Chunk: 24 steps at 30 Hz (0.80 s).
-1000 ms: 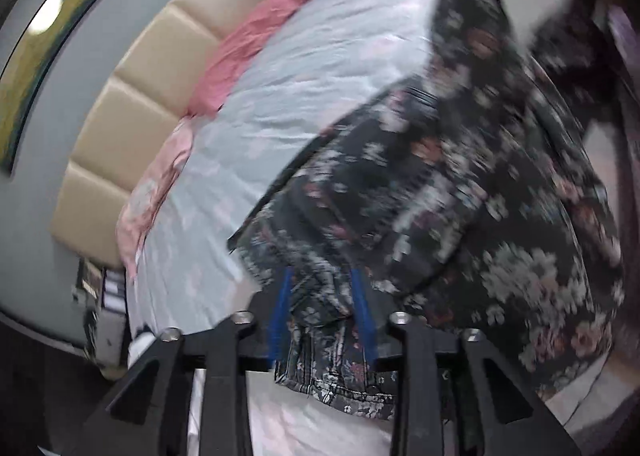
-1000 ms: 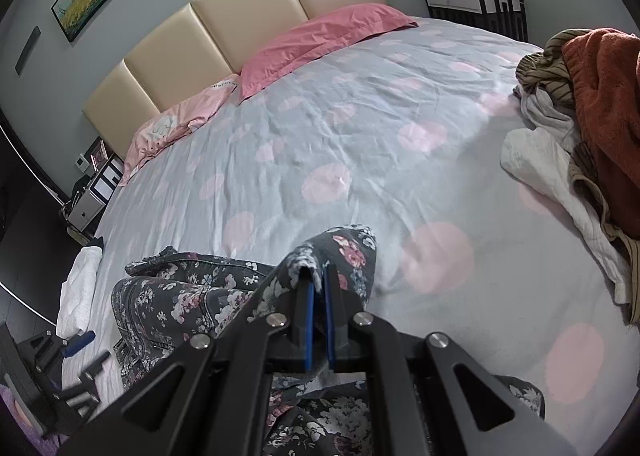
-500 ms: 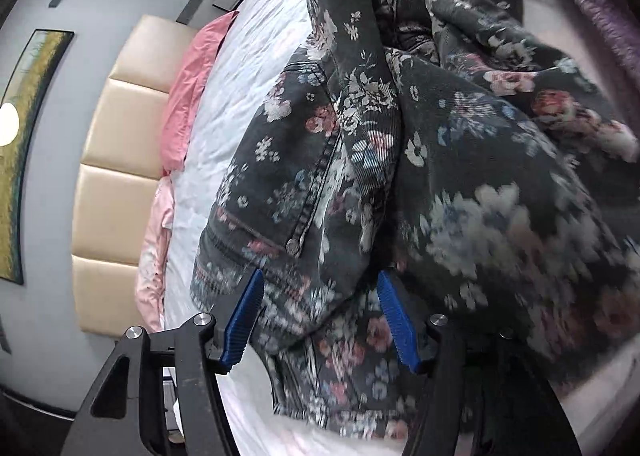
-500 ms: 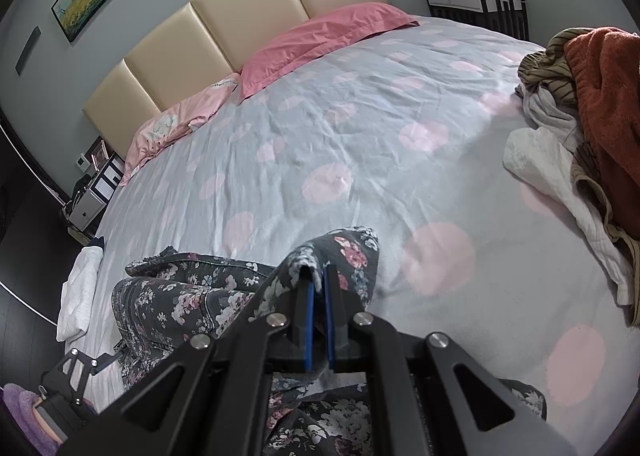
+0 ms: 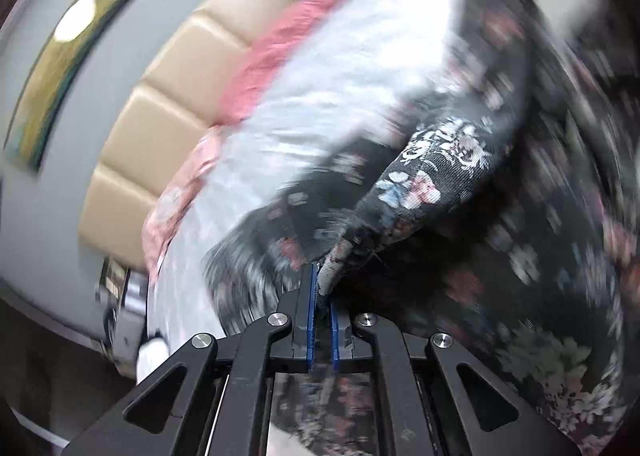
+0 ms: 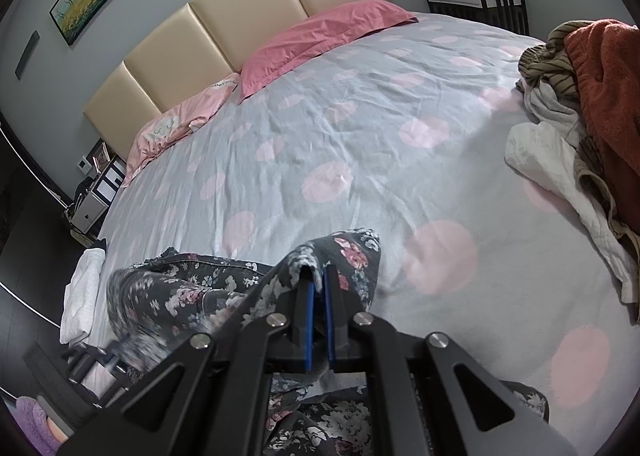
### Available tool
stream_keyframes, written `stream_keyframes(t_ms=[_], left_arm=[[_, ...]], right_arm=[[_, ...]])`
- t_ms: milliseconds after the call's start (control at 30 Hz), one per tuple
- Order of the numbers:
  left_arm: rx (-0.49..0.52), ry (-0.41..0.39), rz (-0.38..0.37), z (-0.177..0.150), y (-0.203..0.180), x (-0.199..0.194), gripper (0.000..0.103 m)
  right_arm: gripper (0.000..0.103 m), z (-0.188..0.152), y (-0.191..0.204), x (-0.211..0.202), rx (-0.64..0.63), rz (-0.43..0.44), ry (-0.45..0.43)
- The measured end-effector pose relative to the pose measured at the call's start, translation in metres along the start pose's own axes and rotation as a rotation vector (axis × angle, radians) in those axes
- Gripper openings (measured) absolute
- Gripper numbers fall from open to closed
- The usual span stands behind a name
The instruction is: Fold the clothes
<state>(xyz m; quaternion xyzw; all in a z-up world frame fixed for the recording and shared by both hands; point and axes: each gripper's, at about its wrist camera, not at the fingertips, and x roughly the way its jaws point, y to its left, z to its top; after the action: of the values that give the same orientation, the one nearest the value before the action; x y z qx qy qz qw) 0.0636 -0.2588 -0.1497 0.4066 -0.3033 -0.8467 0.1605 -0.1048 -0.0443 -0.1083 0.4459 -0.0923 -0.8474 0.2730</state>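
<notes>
A dark floral garment (image 6: pixel 188 296) lies bunched at the near edge of the bed. My right gripper (image 6: pixel 316 280) is shut on a fold of it and holds it just above the bedspread. In the left wrist view the same garment (image 5: pixel 440 176) fills the right side, blurred by motion. My left gripper (image 5: pixel 322 280) is shut on an edge of it, with the cloth pinched between the blue pads. The left gripper also shows in the right wrist view (image 6: pixel 92 360) at the lower left, blurred.
The bed has a grey bedspread with pink dots (image 6: pixel 360 136), pink pillows (image 6: pixel 320 36) and a beige headboard (image 6: pixel 240 16). A pile of other clothes (image 6: pixel 580 96) lies at the right. A folded white cloth (image 6: pixel 82 288) sits at the bed's left edge. Nightstands stand on both sides.
My left gripper opened half a second ago and has now closed on an edge of the floral garment, moving fast. My right gripper has held its fold still.
</notes>
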Motion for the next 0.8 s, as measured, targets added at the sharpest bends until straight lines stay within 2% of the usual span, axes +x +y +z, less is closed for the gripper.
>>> stream_keyframes(t_ms=[100,233,300,367,433,500,567,667,733,800], left_arm=[[-0.185,0.014,0.027,0.006,0.049,-0.013,0.006],[-0.32,0.059,0.102,-0.009,0.097,-0.019,0.006],[-0.379,0.09,0.145,-0.021,0.12,-0.019,0.006],[-0.446,0.147,0.175,-0.049,0.133,-0.017,0.006],[-0.506,0.204,0.219,-0.067,0.148,-0.004,0.006],[-0.559,0.262,0.272,-0.086,0.161,0.007,0.006],[-0.636,0.337,0.287,-0.111,0.174,0.022,0.006],[-0.745,0.448,0.311,-0.147,0.191,0.043,0.006],[-0.737,0.493,0.357,-0.159,0.192,0.056,0.006],[-0.72,0.513,0.379,-0.162,0.191,0.065,0.006]], right_arm=[[0.006,-0.001,0.004,-0.001,-0.015,0.061,0.009],[0.008,-0.009,0.034,0.001,-0.092,0.224,0.063],[0.013,-0.014,0.05,0.0,-0.132,0.3,0.082],[0.028,-0.017,0.062,-0.006,-0.162,0.384,0.08],[0.033,-0.019,0.07,-0.014,-0.183,0.45,0.064],[0.035,-0.018,0.068,-0.014,-0.171,0.447,0.06],[0.035,-0.016,0.062,-0.012,-0.139,0.426,0.061],[0.036,-0.012,0.04,0.011,-0.036,0.331,0.124],[0.037,-0.011,0.03,0.028,-0.006,0.29,0.165],[0.037,-0.008,0.035,0.041,-0.033,0.266,0.193]])
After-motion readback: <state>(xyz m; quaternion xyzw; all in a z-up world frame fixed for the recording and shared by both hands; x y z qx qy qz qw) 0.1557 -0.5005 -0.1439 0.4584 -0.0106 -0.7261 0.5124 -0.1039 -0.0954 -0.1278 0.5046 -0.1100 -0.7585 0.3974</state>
